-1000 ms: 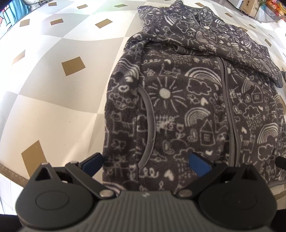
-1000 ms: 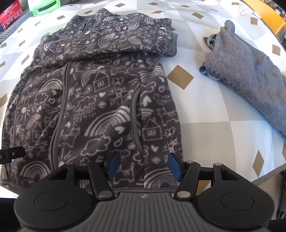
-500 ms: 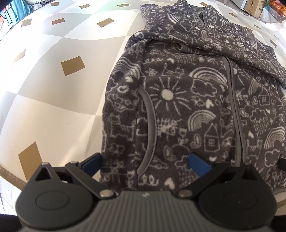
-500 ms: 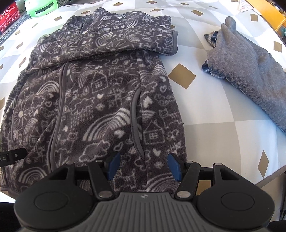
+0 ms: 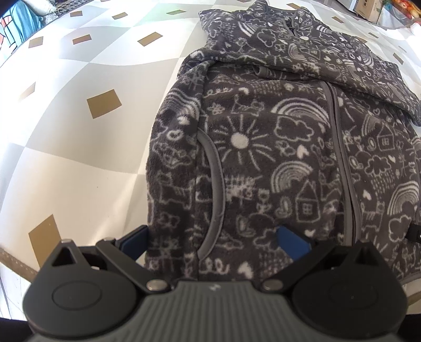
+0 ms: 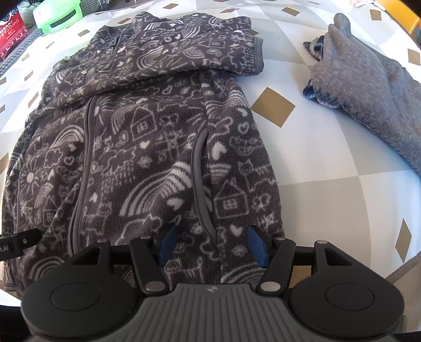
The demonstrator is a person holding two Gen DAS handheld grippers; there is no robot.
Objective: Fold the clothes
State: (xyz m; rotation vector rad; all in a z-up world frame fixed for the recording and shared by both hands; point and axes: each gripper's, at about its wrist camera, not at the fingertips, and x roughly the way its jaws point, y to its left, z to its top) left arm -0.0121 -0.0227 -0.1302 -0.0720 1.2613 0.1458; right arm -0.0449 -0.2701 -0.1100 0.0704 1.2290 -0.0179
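A dark grey fleece jacket (image 5: 276,157) with white doodles lies front up and zipped on the checked tablecloth (image 5: 79,163). One sleeve (image 6: 210,52) is folded across its chest. My left gripper (image 5: 213,242) hovers open over the hem's left corner: one blue pad is off the cloth's edge, the other over the fleece near the pocket seam. My right gripper (image 6: 211,246) stands open above the hem by the right pocket (image 6: 200,184), with fleece below the gap and no pinch.
A second grey fleece garment (image 6: 368,86) lies in a heap to the right of the jacket. A green box (image 6: 60,15) and a red carton (image 6: 10,34) stand at the far left edge. The table's near edge (image 5: 15,260) runs just below both grippers.
Almost nothing: the right gripper has crept slightly farther over the jacket's hem. The left gripper holds its place, and both jaws keep their width.
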